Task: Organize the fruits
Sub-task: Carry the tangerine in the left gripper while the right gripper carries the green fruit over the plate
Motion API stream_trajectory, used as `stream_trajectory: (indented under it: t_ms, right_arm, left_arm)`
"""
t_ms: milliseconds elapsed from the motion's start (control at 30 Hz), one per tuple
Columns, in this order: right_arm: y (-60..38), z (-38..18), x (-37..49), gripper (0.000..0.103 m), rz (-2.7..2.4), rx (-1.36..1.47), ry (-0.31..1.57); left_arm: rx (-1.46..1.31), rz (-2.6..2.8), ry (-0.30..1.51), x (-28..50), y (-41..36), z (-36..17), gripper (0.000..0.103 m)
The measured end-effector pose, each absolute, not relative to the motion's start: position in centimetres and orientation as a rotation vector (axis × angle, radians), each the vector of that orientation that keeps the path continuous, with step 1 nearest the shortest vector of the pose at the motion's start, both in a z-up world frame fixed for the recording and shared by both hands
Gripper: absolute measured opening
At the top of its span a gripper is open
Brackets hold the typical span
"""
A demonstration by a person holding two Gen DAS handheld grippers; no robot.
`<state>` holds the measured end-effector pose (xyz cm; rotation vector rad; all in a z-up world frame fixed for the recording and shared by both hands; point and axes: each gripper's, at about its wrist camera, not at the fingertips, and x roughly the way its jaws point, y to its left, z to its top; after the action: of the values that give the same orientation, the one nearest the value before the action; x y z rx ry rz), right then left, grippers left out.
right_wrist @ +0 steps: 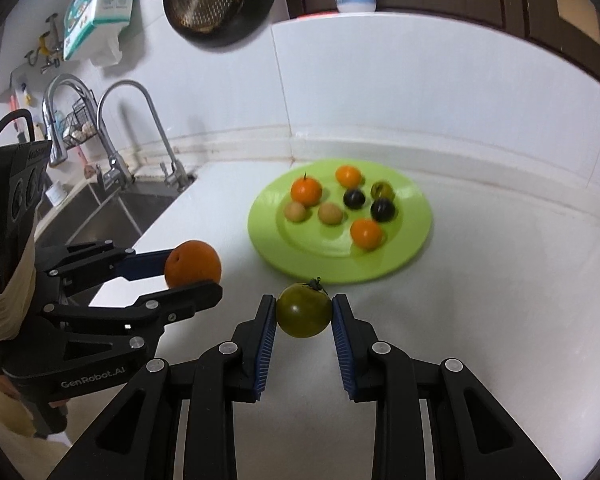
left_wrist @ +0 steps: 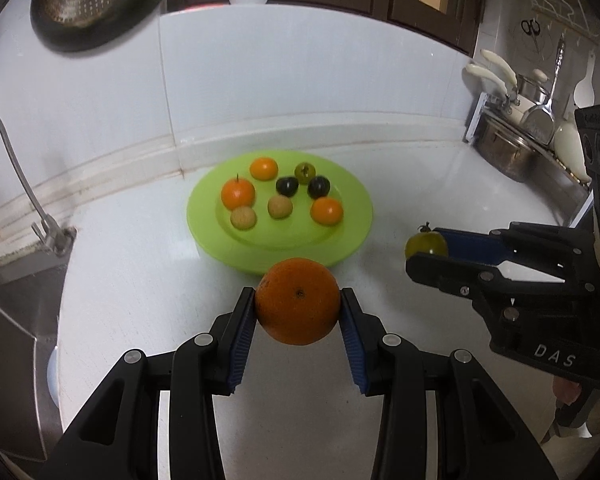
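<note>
Both loads up off the white countertop (left_wrist: 400,184) and short of the round lime-green plastic plate (left_wrist: 352,216), which sits toward the far wall with eight small fruits already on it. Left gripper (left_wrist: 299,307) clamped on a round orange citrus fruit (left_wrist: 298,306), blue ribbed pads pressing its left and right flanks, held just near of the plate's near rim. Right gripper (right_wrist: 304,312) clamped on a small dark-green tomato with a dried calyx (right_wrist: 304,311), likewise pinched side to side, also just near of the rim and to the right of the orange.

Judged as the carry-and-place step — best done one load at a time to keep the two tools from crowding each other over the plate. Aim for bare green: the near part of the plate's well looks free, as does the far right rim zone. Lower until the fruit touches before easing the pads apart, since round fruit dropped from any height will likely roll into the neighbours. Release slowly and back straight out toward the near side.

Orange: close to a sphere, no real long axis; its small dark navel dot faces up and toward the left wrist camera. Tomato: slightly squat, stem axis close to upright — calyx on top, tipped a little toward the far right. Setting it down calyx-up should give a stable rest on the flatter base.
</note>
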<state>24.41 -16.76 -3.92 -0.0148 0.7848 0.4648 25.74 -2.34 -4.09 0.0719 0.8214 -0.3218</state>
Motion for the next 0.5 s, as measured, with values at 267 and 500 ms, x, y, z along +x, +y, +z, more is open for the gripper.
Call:
stream_trajectory:
  t_ms: [267, 500]
  right_arm:
    - [-17.2, -2.0, 26.0, 0.029, 0.445, -0.016, 0.717]
    - [-17.2, -1.0, 28.1, 0.029, 0.441, -0.014, 0.677]
  left_arm:
    - [0.081, -0.301, 0.752, 27.3, -2.4, -2.2, 0.041]
    - [0.091, -0.290, 0.709, 29.6, -2.4, -1.1, 0.041]
